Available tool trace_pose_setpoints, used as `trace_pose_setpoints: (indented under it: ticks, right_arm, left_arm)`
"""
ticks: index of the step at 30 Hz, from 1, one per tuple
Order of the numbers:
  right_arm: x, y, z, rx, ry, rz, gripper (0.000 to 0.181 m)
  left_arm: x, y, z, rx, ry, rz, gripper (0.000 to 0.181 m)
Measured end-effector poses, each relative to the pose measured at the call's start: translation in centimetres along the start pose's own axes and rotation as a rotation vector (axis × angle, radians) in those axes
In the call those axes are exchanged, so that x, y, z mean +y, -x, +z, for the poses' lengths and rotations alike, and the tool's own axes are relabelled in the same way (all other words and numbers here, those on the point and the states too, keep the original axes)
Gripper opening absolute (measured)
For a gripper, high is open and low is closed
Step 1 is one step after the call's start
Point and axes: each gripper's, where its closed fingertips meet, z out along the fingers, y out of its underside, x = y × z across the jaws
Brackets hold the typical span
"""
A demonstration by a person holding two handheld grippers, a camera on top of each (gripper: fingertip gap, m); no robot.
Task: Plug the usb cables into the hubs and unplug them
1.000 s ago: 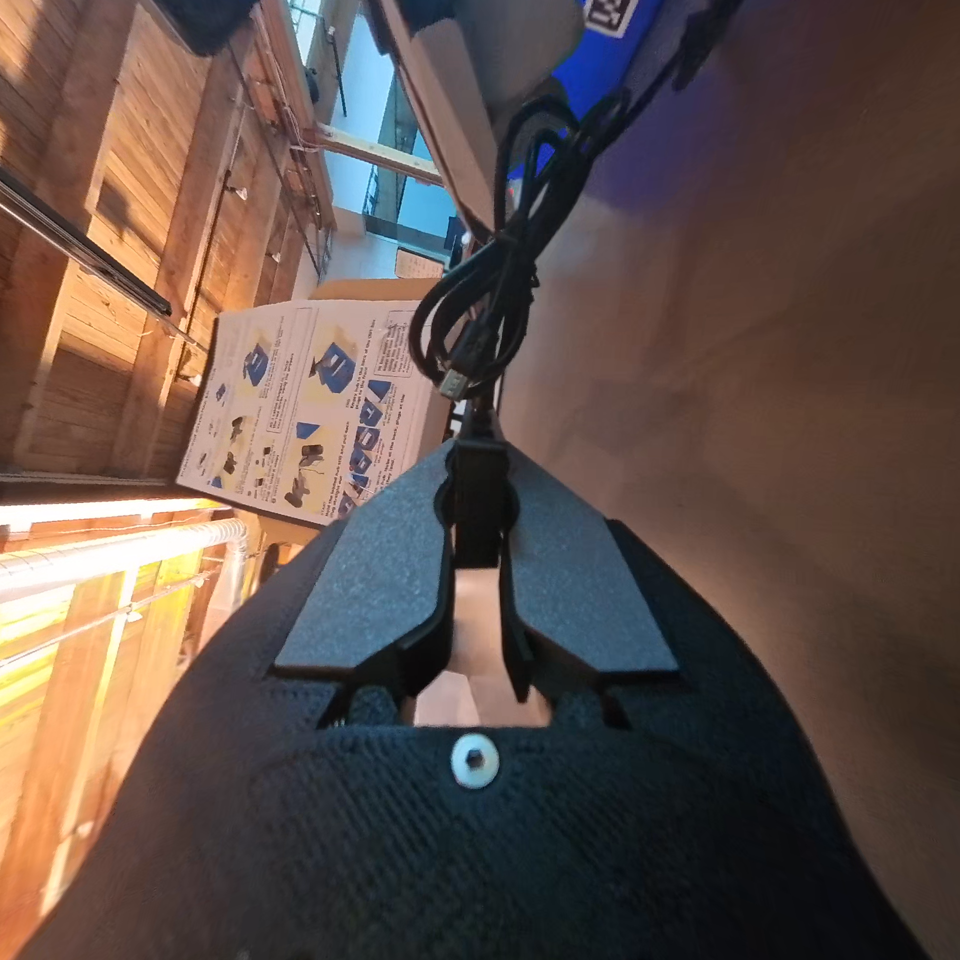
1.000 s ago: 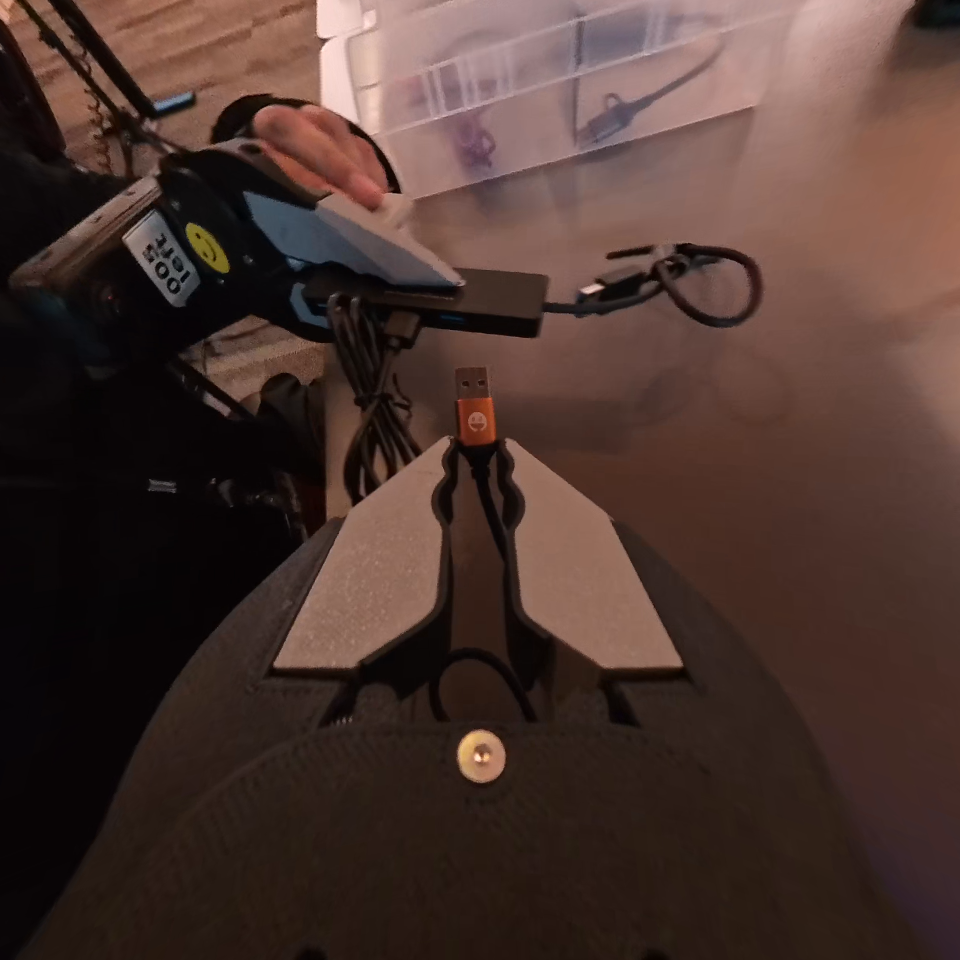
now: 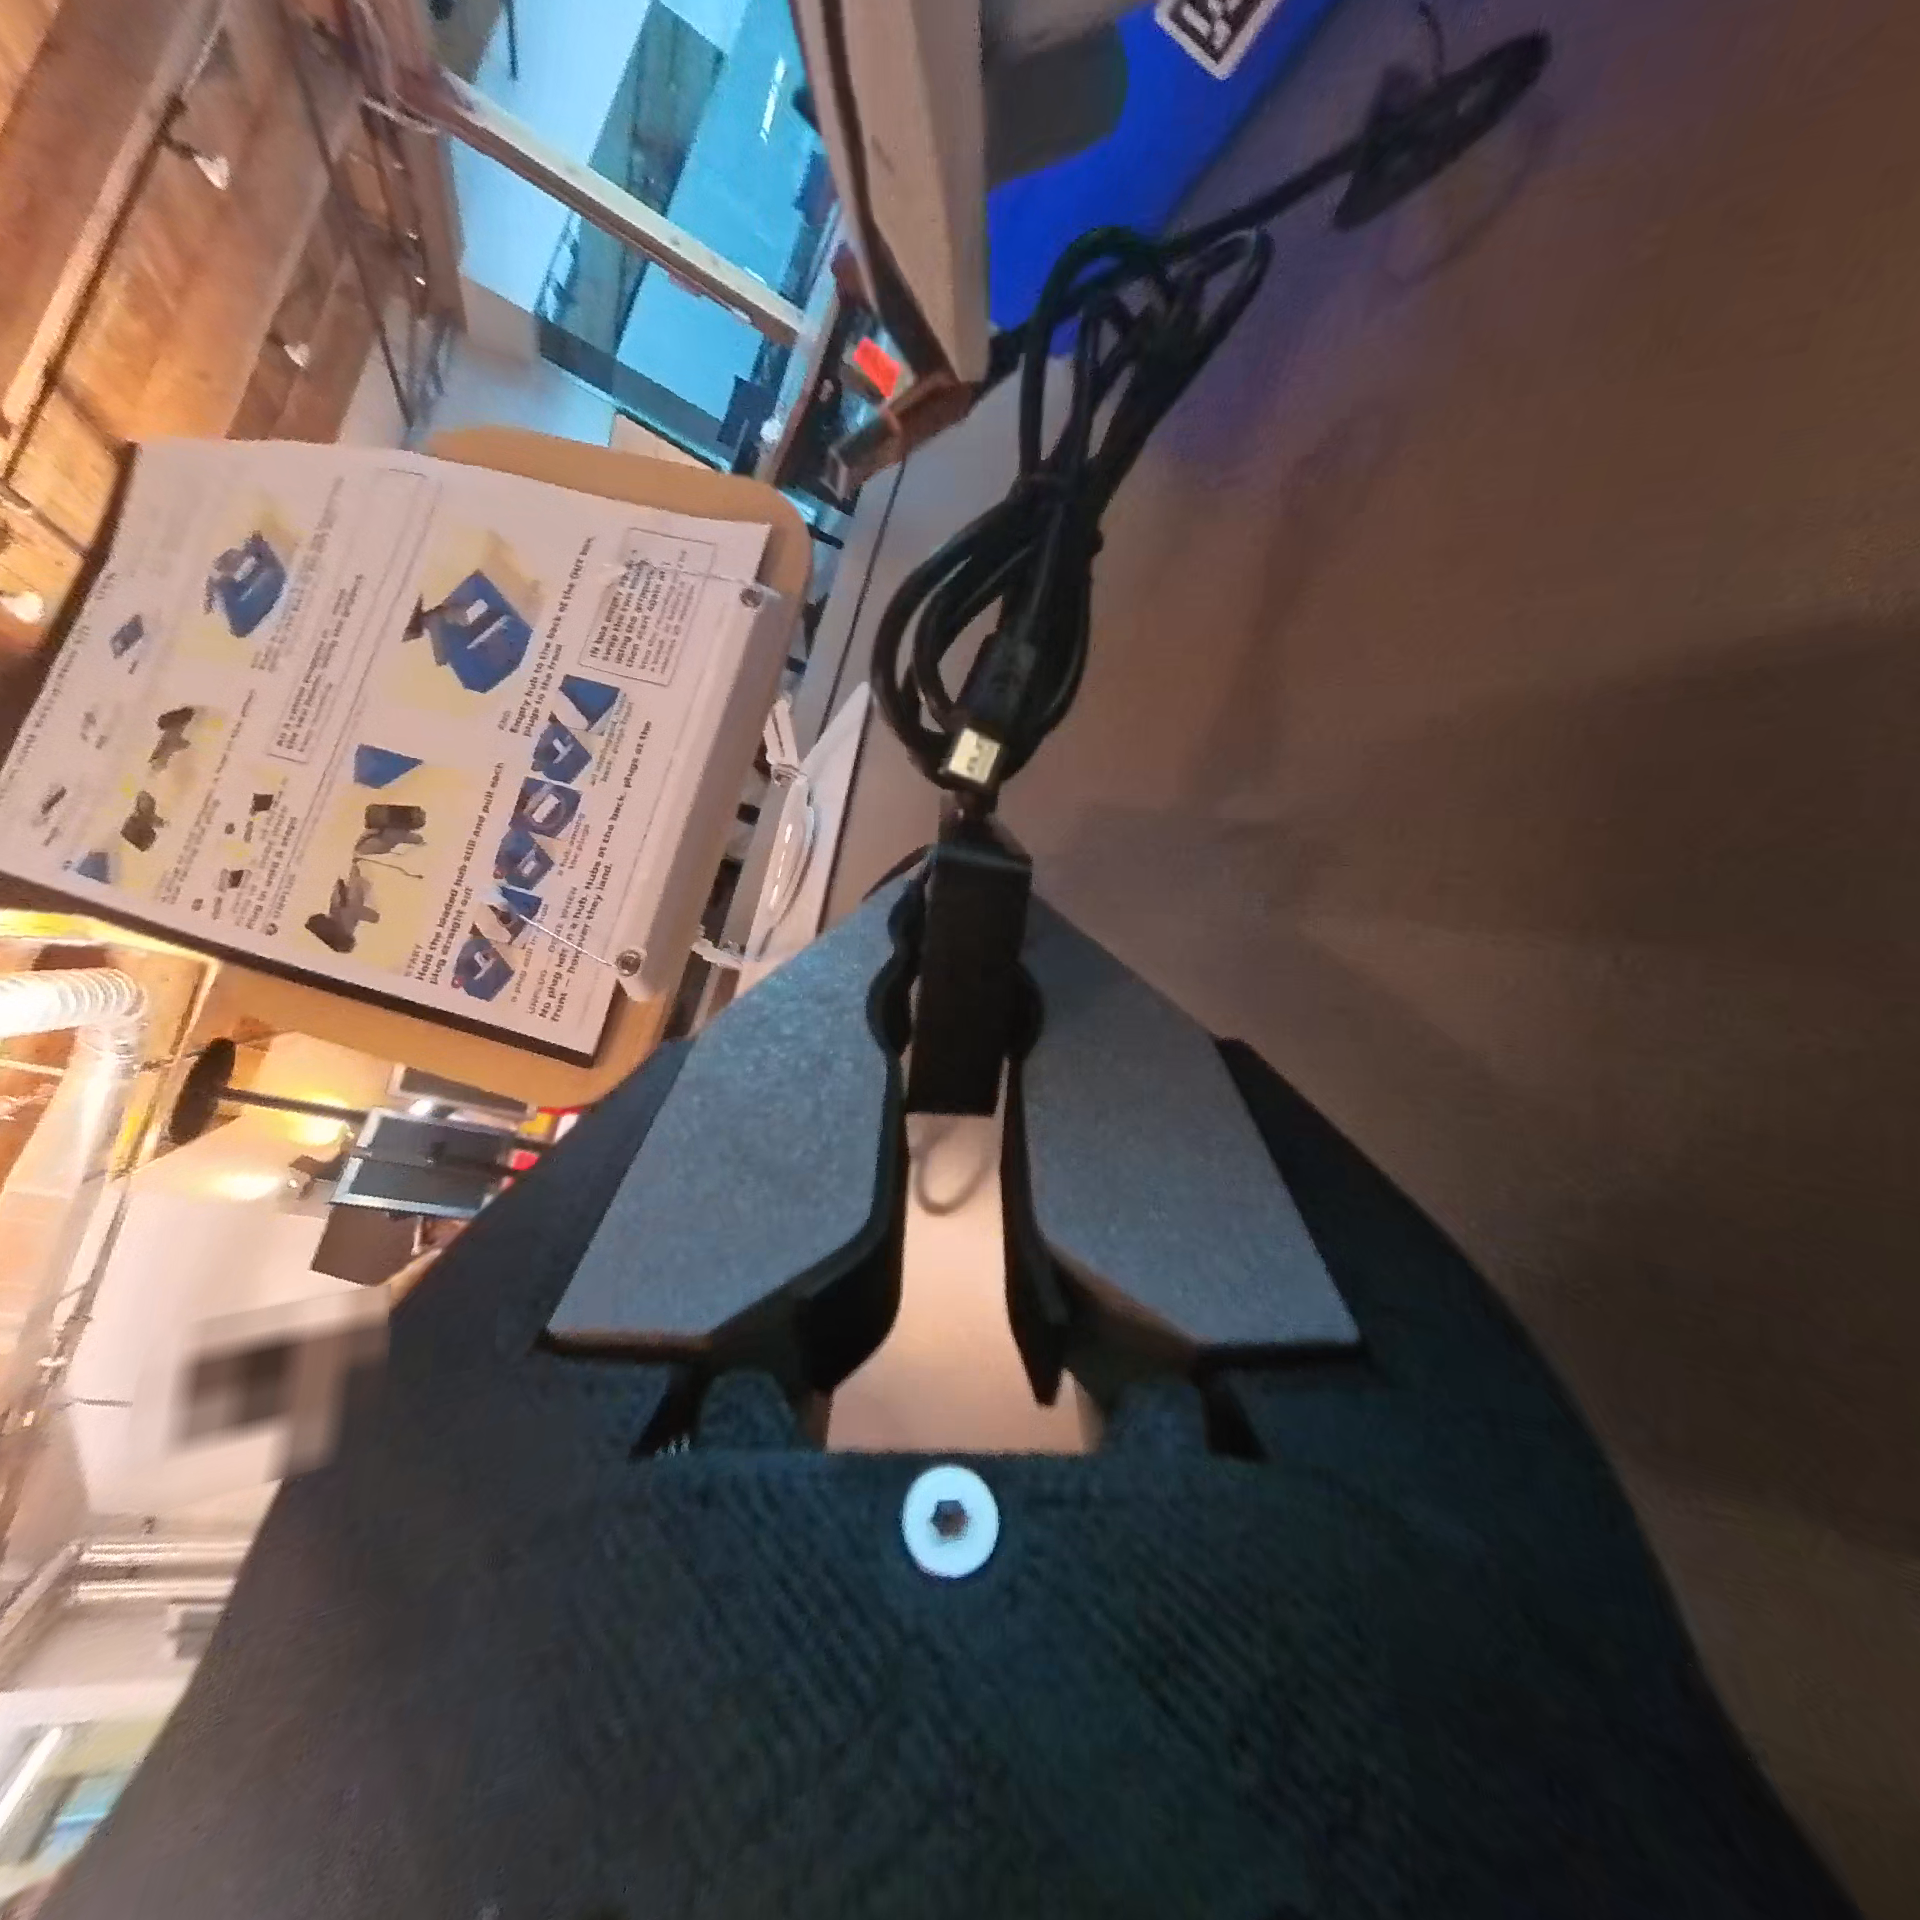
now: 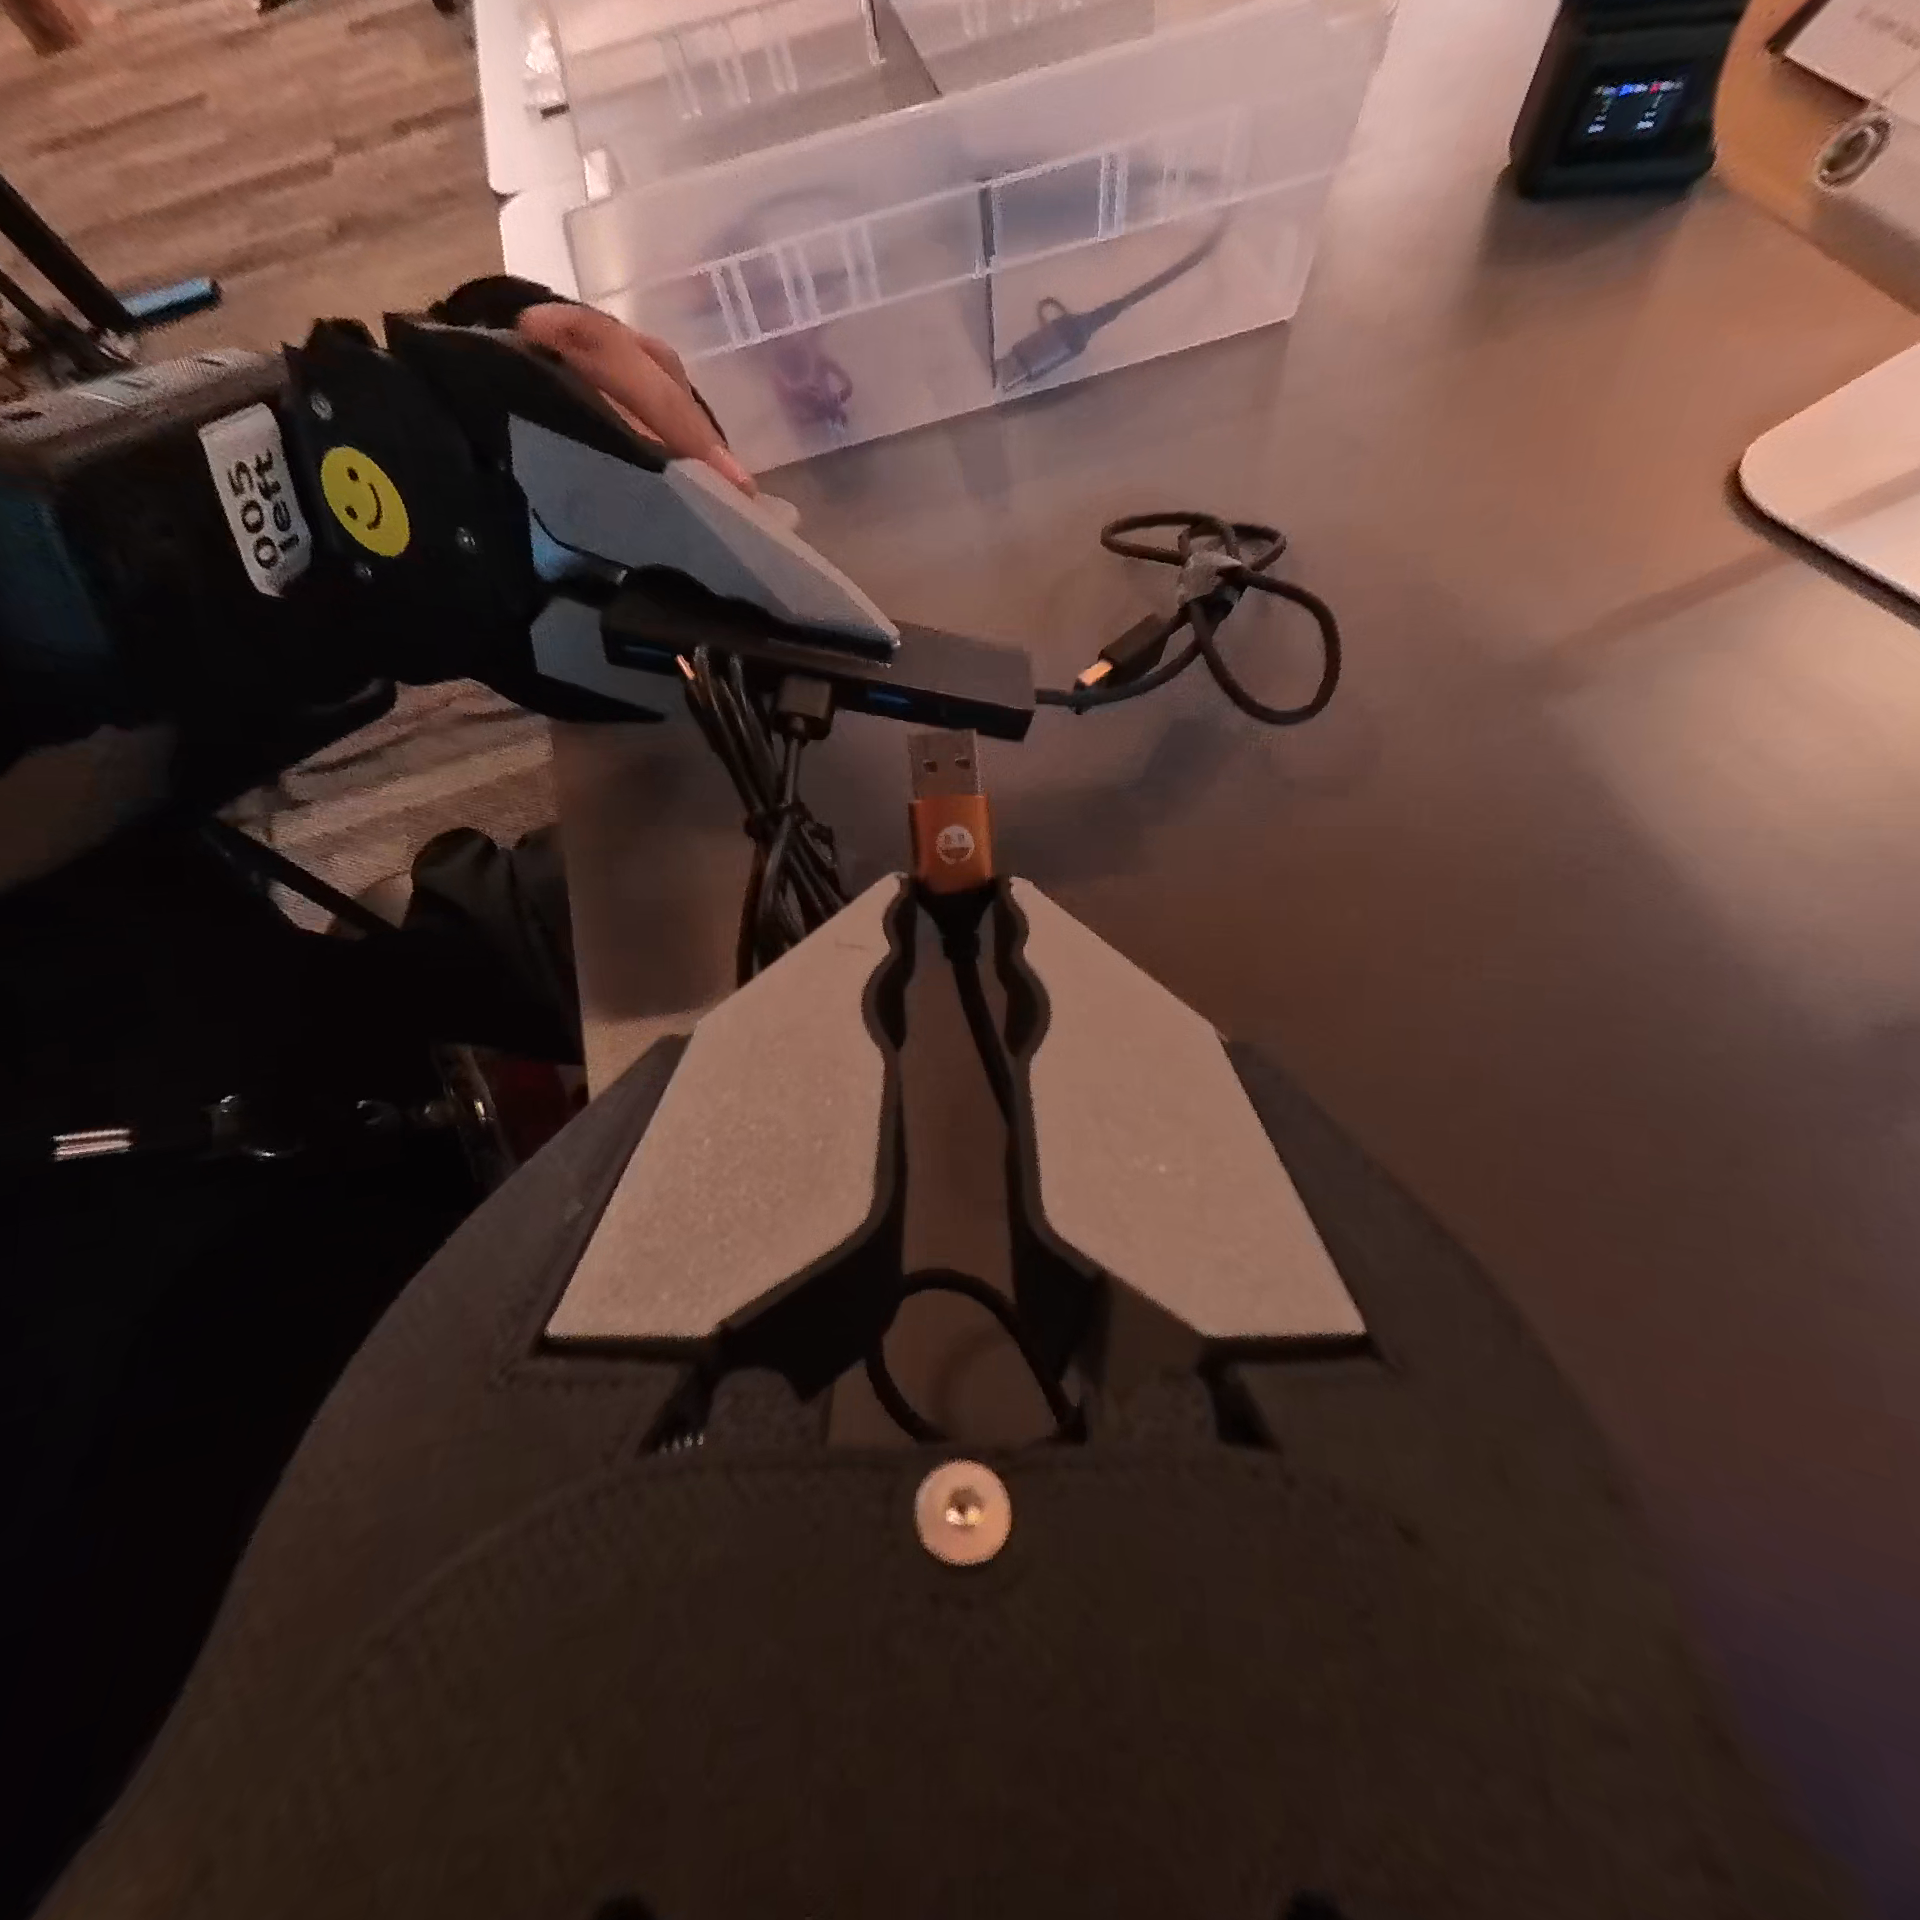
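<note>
USB plug (image 4: 948, 821), orange-sleeved with a metal tip, is pinched by the right hand-held gripper (image 4: 951, 888) just below the black hub (image 4: 956, 681), which is clamped in the left hand-held gripper (image 3: 971, 914); hub ports are partly hidden.

Dim, warm light over the table (image 4: 1455, 831); bright daylight through a window (image 3: 582, 208). Wide-angle bending at edges, background soft with motion blur, faint shadows.

The left gripper (image 4: 831, 655) is held level, rolled sideways, fingers clamped on a black USB hub (image 4: 935, 675). The right gripper (image 4: 951, 894) points forward, pinching an orange USB plug (image 4: 948, 831).
</note>
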Motion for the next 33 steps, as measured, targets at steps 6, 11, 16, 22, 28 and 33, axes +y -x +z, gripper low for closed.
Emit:
trace_pose_setpoints:
  ticks: [6,11,16,22,28,33]
  right_arm:
    - [0.3,1.1,0.5,-0.001,0.03,-0.06,0.011]
    - [0.0,1.2,0.0,-0.006,0.006,-0.078,0.011]
    - [-3.6,4.6,-3.3,-0.211,-0.311,-0.211,0.011]
    - [-3.4,2.8,-3.7,-0.192,-0.316,-0.127,0.011]
    - [-2.6,1.7,-3.0,-0.121,-0.266,-0.137,0.011]
    - [-1.6,1.3,-2.2,-0.094,-0.184,-0.118,0.011]
  left_arm:
    - [-1.3,-0.2,-0.4,-0.065,-0.036,0.14,0.009]
    - [-0.8,-1.7,0.1,-0.009,0.005,0.178,0.009]
    - [1.5,-2.8,1.8,0.057,0.235,0.154,0.014]
    - [0.5,-3.2,1.5,0.16,0.241,0.023,0.057]
    - [0.6,-3.3,-0.2,0.223,0.201,-0.059,0.066]
    - [-1.4,-3.2,-2.2,0.298,0.111,-0.087,0.078]
